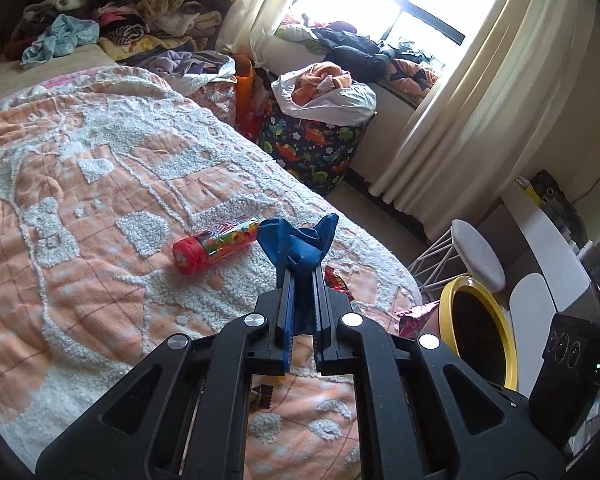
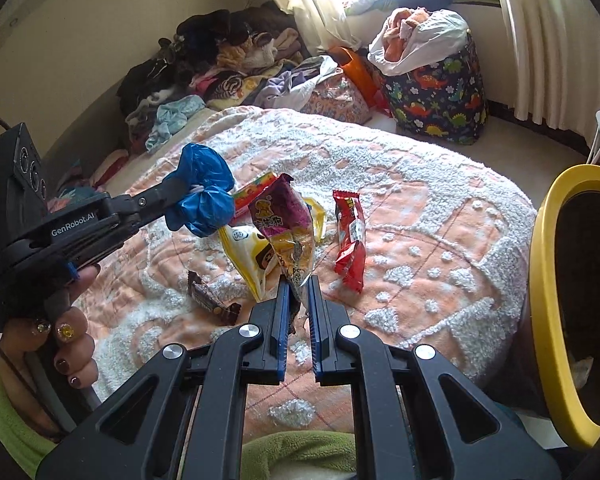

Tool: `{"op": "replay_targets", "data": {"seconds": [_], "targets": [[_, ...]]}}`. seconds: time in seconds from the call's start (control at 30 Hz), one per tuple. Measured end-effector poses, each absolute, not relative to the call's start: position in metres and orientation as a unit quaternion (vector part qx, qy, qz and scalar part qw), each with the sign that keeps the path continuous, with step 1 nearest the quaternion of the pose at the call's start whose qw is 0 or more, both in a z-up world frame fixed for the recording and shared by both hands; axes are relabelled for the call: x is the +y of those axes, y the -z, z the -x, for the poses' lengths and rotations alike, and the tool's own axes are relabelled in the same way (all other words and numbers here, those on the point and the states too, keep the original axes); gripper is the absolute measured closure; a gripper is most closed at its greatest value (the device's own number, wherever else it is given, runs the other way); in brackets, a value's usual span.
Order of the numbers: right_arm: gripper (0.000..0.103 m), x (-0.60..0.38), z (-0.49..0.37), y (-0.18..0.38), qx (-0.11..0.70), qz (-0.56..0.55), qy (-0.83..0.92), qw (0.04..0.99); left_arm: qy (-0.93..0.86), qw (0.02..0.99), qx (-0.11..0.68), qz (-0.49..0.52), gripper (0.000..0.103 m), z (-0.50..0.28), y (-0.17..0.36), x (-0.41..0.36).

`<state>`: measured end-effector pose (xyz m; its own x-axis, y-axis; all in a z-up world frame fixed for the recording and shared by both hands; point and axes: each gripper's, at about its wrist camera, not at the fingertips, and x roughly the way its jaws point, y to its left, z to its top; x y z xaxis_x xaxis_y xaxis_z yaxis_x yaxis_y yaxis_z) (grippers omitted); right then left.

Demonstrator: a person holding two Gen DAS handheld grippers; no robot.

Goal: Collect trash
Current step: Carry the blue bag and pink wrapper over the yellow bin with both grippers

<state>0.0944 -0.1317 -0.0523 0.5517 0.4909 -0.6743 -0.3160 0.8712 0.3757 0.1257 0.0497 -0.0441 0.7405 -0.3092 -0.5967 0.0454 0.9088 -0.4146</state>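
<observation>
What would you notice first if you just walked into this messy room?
Probably the two black grippers over the bed: the left gripper squeezes a crumpled blue plastic bag, the right gripper pinches a purple-and-gold crinkly snack packet. Behind them, a red wrapper lies on the orange-and-white fluffy bedspread, and a yellow-rimmed bin waits at the right.

Peach-white bedspread (image 1: 100, 184) fills left frame; dinosaur-print hamper (image 1: 316, 152) upper centre beside curtains (image 1: 472, 100); clothes pile (image 1: 112, 12) upper left; white stool (image 1: 476, 256) right.
</observation>
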Motion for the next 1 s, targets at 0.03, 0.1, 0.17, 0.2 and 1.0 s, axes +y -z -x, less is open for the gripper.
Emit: {"op": "replay_targets", "data": {"seconds": [0.03, 0.1, 0.17, 0.2, 1.0], "targets": [[0.094, -0.134, -0.093, 0.05, 0.411, -0.107, -0.23, 0.875, 0.101, 0.913, 0.347, 0.19, 0.099, -0.125, 0.043, 0.047], [0.094, -0.137, -0.092, 0.046, 0.407, -0.11, -0.231, 0.877, 0.108, 0.914, 0.344, 0.185, 0.099, -0.123, 0.04, 0.041], [0.094, -0.141, -0.091, 0.043, 0.403, -0.112, -0.23, 0.879, 0.112, 0.916, 0.342, 0.178, 0.1, -0.122, 0.036, 0.035], [0.094, -0.143, -0.091, 0.042, 0.401, -0.113, -0.23, 0.879, 0.115, 0.916, 0.341, 0.177, 0.1, -0.121, 0.035, 0.033], [0.094, -0.188, -0.079, 0.008, 0.361, -0.133, -0.2, 0.901, 0.151, 0.922, 0.329, 0.14, 0.1, -0.108, 0.016, -0.01]]}}
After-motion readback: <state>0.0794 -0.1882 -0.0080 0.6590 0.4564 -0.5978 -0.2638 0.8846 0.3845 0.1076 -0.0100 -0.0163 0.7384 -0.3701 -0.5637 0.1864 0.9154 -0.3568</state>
